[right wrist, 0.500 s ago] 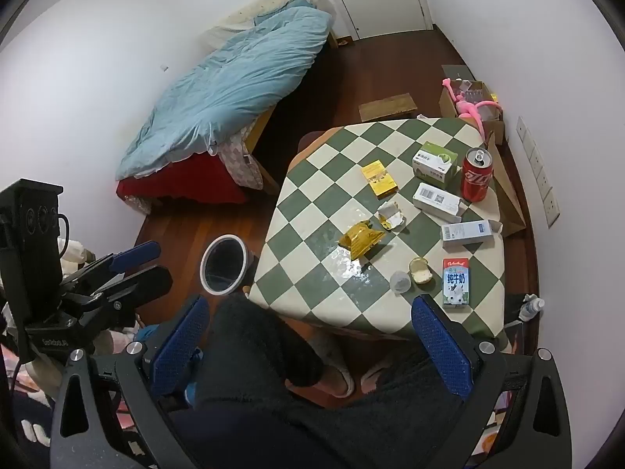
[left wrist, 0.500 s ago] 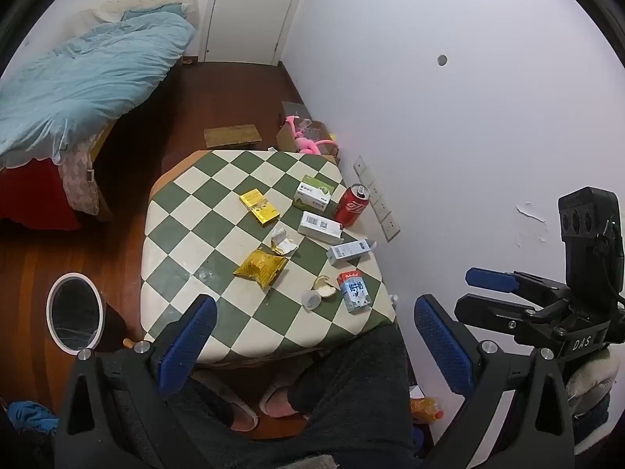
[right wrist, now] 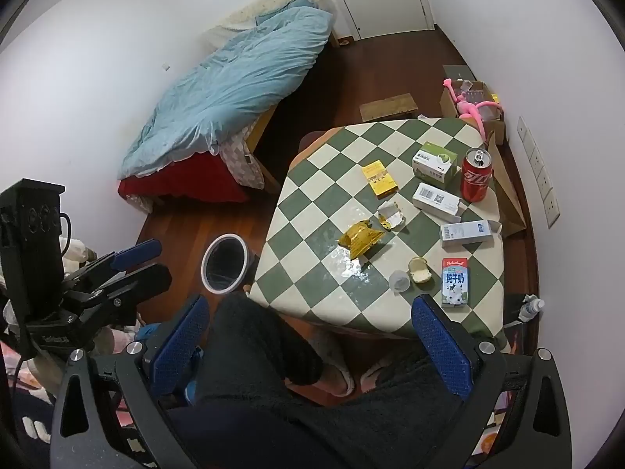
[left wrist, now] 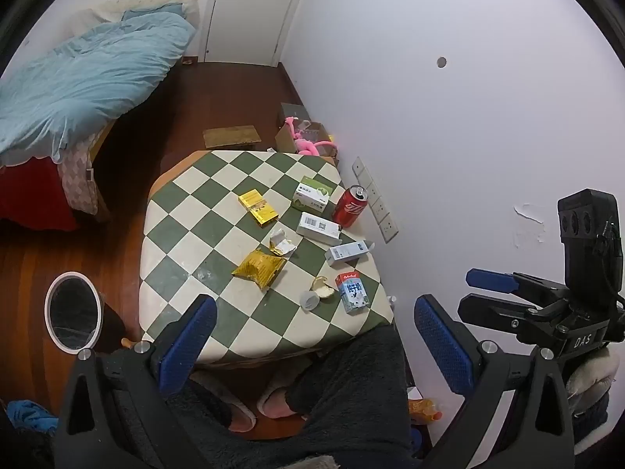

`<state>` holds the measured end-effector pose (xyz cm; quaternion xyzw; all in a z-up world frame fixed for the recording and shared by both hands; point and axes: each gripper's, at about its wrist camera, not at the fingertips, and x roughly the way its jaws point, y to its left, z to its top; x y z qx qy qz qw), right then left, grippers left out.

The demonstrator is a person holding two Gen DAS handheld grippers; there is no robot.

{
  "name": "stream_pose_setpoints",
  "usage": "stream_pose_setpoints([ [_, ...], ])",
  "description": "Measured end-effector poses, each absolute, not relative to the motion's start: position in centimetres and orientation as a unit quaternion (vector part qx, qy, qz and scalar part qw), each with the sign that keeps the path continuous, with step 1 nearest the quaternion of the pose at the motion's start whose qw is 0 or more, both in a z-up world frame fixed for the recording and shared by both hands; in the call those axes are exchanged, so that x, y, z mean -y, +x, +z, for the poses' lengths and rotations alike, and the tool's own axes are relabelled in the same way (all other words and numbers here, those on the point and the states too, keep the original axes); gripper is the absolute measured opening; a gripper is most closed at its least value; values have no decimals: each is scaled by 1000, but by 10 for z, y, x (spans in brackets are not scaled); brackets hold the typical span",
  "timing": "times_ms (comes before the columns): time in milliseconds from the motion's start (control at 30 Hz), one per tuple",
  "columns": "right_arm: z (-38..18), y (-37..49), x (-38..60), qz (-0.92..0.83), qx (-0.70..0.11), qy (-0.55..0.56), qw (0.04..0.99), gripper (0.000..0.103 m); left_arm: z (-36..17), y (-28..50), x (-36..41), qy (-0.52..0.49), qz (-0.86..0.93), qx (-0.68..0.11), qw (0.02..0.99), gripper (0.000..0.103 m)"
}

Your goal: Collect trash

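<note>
A green-and-cream checkered table (left wrist: 218,203) (right wrist: 312,211) carries trash: a red soda can (left wrist: 350,207) (right wrist: 476,174), a yellow snack bag (left wrist: 259,267) (right wrist: 361,237), a yellow box (left wrist: 258,208) (right wrist: 379,179), a milk carton (left wrist: 353,292) (right wrist: 454,281), white boxes (left wrist: 318,228) (right wrist: 436,197), a green box (left wrist: 311,194), torn paper (left wrist: 282,243) and a small cup (left wrist: 309,299) (right wrist: 399,281). A white-rimmed bin (left wrist: 73,310) (right wrist: 224,263) stands on the floor left of the table. My left gripper (left wrist: 314,346) and right gripper (right wrist: 312,346) are open and empty, held high above the table's near edge.
A bed with a blue quilt (left wrist: 78,82) (right wrist: 234,78) lies at the far left. A cardboard box with a pink toy (left wrist: 308,140) (right wrist: 474,105) sits beyond the table by the wall. The person's dark-trousered legs and slippers (left wrist: 273,406) are under the near edge.
</note>
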<state>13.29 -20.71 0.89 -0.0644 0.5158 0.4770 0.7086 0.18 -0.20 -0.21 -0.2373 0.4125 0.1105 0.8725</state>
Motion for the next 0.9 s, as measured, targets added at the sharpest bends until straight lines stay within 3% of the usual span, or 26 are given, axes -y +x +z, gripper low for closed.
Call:
stream_pose_setpoints([
  [900, 9, 128, 204, 485, -518, -62, 702, 103, -1, -1, 1, -247, 110, -406, 873, 103],
])
